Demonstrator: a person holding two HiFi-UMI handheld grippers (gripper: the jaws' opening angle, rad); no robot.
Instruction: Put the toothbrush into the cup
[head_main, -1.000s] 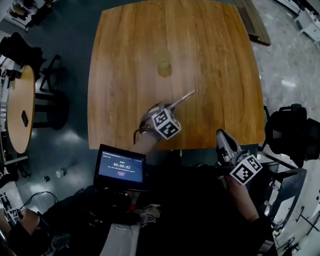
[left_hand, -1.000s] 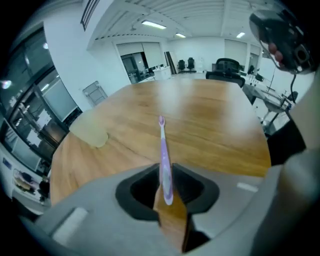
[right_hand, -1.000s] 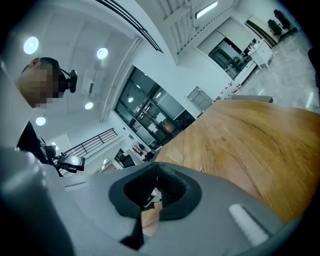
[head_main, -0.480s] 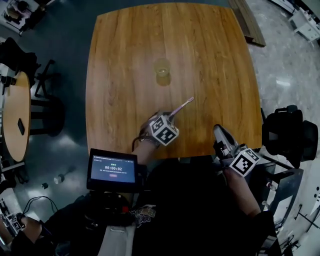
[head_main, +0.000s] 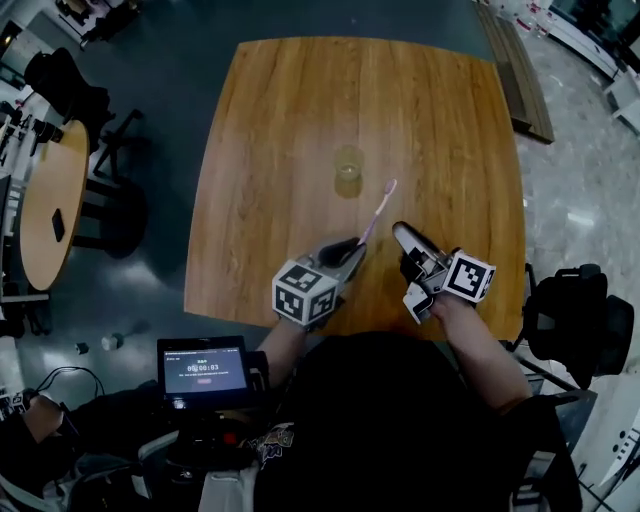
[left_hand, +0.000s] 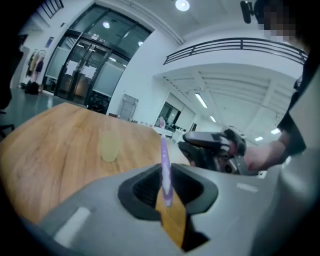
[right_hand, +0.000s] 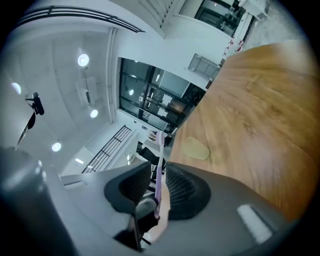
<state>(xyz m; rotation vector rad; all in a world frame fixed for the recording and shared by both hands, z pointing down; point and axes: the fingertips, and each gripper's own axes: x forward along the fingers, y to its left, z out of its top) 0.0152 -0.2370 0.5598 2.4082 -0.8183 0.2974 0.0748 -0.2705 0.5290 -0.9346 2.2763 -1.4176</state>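
Note:
A pale yellow translucent cup (head_main: 348, 168) (left_hand: 109, 145) (right_hand: 195, 149) stands upright near the middle of the wooden table (head_main: 270, 130). My left gripper (head_main: 352, 246) (left_hand: 165, 186) is shut on the handle of a purple toothbrush (head_main: 378, 207) (left_hand: 164, 160). The brush slants up, and its head sits just right of the cup. My right gripper (head_main: 399, 230) (right_hand: 159, 172) hovers close to the right of the brush, jaws almost together with nothing in them. Through their slit I see the toothbrush (right_hand: 159, 150) a little way ahead.
A round side table (head_main: 45, 215) and dark chairs (head_main: 110, 215) stand to the left on the floor. Another dark chair (head_main: 575, 320) is off the table's right front corner. A small screen (head_main: 203, 370) sits near my body. A wooden board (head_main: 520, 75) lies back right.
My right gripper came in from beyond the table's front right corner to beside the left one. The left gripper turned the toothbrush, and its head is now close to the cup.

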